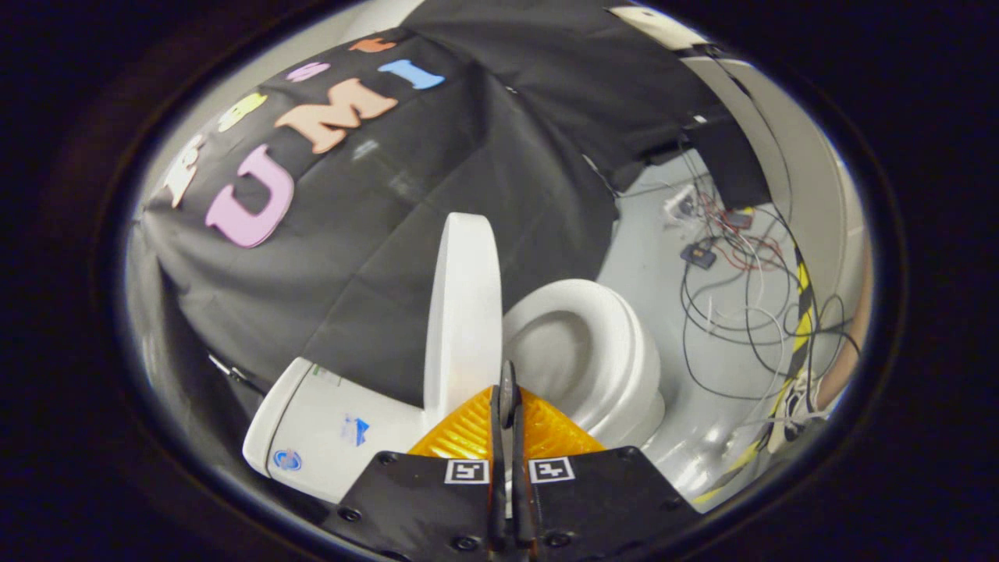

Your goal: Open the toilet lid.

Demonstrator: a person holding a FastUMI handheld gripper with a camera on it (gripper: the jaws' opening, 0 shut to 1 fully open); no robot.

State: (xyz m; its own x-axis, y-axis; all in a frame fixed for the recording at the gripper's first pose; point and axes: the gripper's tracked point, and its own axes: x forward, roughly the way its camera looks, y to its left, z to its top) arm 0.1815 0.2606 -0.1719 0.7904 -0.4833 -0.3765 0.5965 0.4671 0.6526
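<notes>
**Lid up, tool closed**

With the lid (pixel 462 312) standing upright at the frame's centre, against the tank (pixel 320 429) at lower left, I hold my tool (pixel 507 390) closed on nothing, its fingers pressed together just beside the lid's lower edge. The seat (pixel 593 351) lies open at centre right. Cables (pixel 734 297) sprawl across the floor (pixel 648 257) at right.

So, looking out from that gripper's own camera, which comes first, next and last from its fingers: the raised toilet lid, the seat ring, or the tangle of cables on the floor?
From the gripper, whose fingers are closed together with nothing between them:
1. Toilet lid, standing upright just ahead of the fingertips, slightly to one side.
2. Seat ring, beyond the fingertips, on the lid's other side.
3. Cables, farthest, on the grey floor past the toilet.
</notes>
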